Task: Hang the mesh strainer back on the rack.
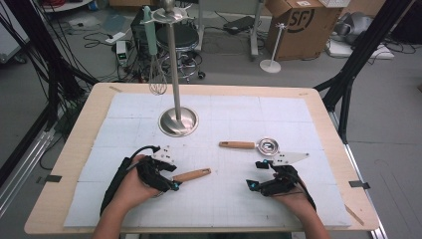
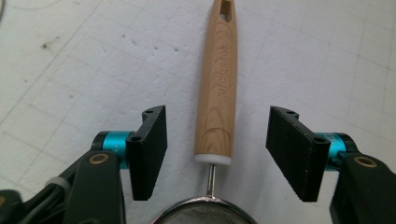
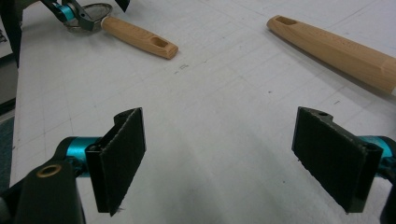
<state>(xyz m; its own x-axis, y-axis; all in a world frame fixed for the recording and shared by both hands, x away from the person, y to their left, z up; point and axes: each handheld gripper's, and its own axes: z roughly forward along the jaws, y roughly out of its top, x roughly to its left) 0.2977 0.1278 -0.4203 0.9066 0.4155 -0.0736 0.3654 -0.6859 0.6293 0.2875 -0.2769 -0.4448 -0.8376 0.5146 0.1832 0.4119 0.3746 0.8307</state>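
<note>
My left tool [image 2: 212, 154] stands with its jaws wide apart, one on each side of the strainer [image 2: 215, 93], low in the left gripper view. I have it lined up along the wooden handle, near the white collar where the wire stem runs down into the mesh bowl at the bottom edge. Neither pad touches the wood; there is bare bench on both sides of the handle, so I judge this as a squared-up approach to a grasp not yet made. Taking it close to the bowl end should keep the weight near the jaws and leave the slotted far end free.

In the high view that left tool [image 1: 169, 180] sits at lower left of centre, with the strainer handle [image 1: 192, 175] pointing out to the right from under it.

My right tool [image 3: 233, 158] is also open, pads well apart over blank white mat, holding nothing. I read it as parked out of the way. In the high view it rests at lower right [image 1: 260, 175], just below the second utensil [image 1: 249, 145], whose wooden handle lies flat with its round metal head to the right.

Further up, at upper centre, stands the metal rack [image 1: 177, 119] with a whisk [image 1: 157, 82] hanging from its top. The slot in the handle suggests the strainer is meant to hang there too, which is why I want that end left clear
</note>
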